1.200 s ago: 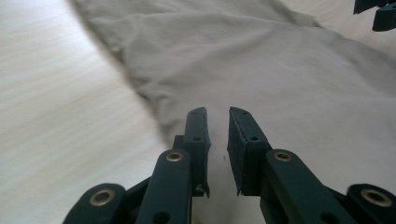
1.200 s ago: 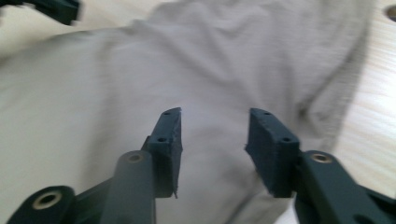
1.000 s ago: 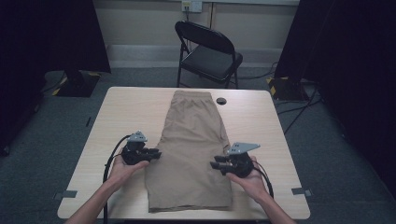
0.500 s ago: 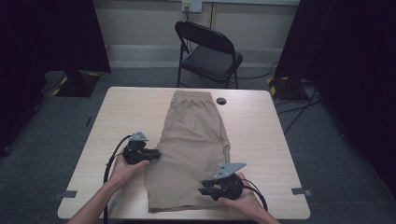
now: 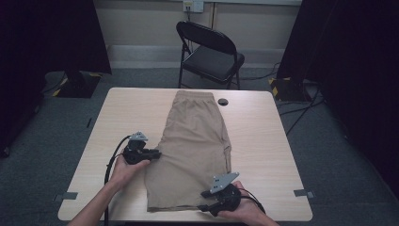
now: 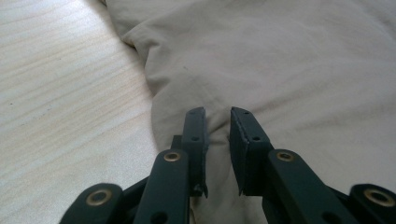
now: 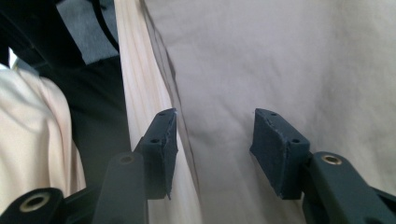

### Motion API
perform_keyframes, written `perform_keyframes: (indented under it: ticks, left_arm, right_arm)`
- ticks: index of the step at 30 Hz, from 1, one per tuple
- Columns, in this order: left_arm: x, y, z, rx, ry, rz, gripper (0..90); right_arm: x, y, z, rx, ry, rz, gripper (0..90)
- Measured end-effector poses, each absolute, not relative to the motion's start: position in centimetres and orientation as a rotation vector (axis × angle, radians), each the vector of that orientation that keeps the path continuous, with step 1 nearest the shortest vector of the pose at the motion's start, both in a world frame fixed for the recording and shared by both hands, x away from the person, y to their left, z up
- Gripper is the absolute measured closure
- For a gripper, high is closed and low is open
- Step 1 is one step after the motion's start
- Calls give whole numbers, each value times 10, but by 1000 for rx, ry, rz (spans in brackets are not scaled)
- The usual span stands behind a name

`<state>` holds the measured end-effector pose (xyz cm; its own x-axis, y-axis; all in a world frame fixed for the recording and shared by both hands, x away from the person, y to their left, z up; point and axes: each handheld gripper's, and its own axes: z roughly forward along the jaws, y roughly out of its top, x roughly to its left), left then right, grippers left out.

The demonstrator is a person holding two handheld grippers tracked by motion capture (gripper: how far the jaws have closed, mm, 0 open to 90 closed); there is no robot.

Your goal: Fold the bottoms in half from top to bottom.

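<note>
A pair of khaki cotton shorts lies flat down the middle of the pale wood-grain table, waistband at the far end, hems at the near edge; the left gripper meets the shorts' left edge midway along, its jaws slightly parted with a ridge of fabric between them; the right gripper sits at the near right hem corner, jaws spread wide, straddling the hem edge beside the table's rim.
</note>
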<state>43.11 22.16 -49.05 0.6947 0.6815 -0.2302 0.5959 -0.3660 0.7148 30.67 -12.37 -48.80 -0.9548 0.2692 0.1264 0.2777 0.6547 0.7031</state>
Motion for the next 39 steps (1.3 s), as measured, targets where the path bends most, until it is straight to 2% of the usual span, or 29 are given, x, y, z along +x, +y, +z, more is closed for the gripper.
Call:
perform_keyframes:
  ticks: [4, 11, 13, 15, 21, 24, 32, 39]
  left_arm:
    - [431, 222, -491, 2079, 975, 127, 762]
    - [432, 223, -491, 2074, 968, 116, 759]
    - [432, 223, -491, 2075, 968, 116, 756]
    - [432, 222, -491, 2075, 968, 116, 749]
    - [428, 220, -485, 2067, 942, 123, 699]
    - [421, 219, -475, 2029, 904, 103, 647]
    - [387, 204, -448, 2026, 674, -1, 620]
    - [361, 176, -445, 2000, 567, -107, 473]
  right_arm:
    - [306, -124, -491, -397, -2912, -1233, 493]
    - [308, -125, -494, -360, -2959, -1284, 613]
    - [309, -125, -494, -361, -2960, -1287, 690]
    - [314, -124, -493, -419, -2973, -1276, 849]
    - [324, -123, -489, -505, -2888, -1205, 872]
    - [329, -123, -483, -539, -2814, -1236, 873]
    - [350, -124, -461, -621, -2681, -1349, 874]
    - [369, -113, -443, -646, -2671, -1392, 874]
